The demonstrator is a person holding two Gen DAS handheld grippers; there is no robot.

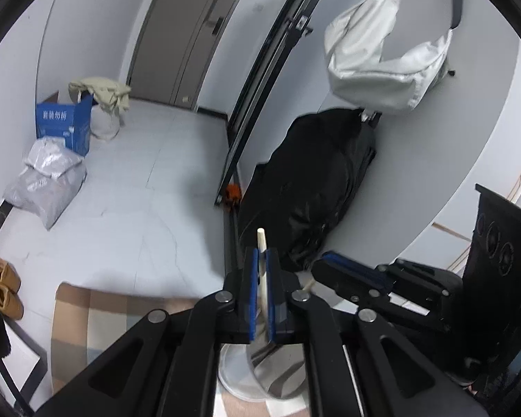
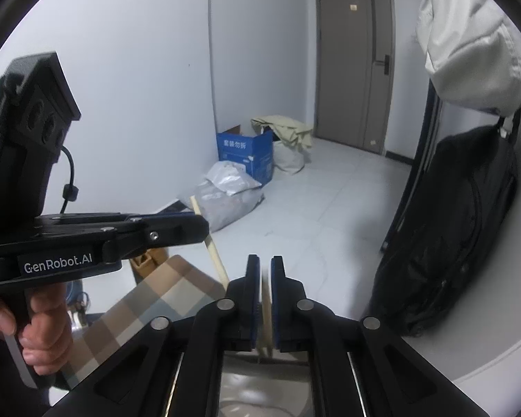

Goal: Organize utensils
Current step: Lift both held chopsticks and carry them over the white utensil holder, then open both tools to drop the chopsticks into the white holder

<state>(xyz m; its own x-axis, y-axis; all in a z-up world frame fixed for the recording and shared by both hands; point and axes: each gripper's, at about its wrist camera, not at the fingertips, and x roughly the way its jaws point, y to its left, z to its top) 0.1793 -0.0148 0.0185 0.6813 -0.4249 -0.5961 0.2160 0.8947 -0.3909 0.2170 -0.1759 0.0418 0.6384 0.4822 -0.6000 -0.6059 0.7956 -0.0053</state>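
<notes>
R tool [image 2: 265, 278] w/ chopstick [image 2: 266, 316]

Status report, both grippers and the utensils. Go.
Left gripper shut on a pale chopstick. Right gripper shut on a second chopstick. Both held over the metal container on the checked cloth. Nothing in the way.

White walls [image 2: 139, 69], pale tiled floor [image 1: 149, 180], grey door [image 2: 354, 66], blue box [image 2: 246, 154] beside wall.

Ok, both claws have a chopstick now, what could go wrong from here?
1. The left claw pinches its chopstick on a narrow strip; it could pivot or slip.
2. The right claw, holding a second chopstick, sits close by, so the sticks might clash over the white container.
</notes>
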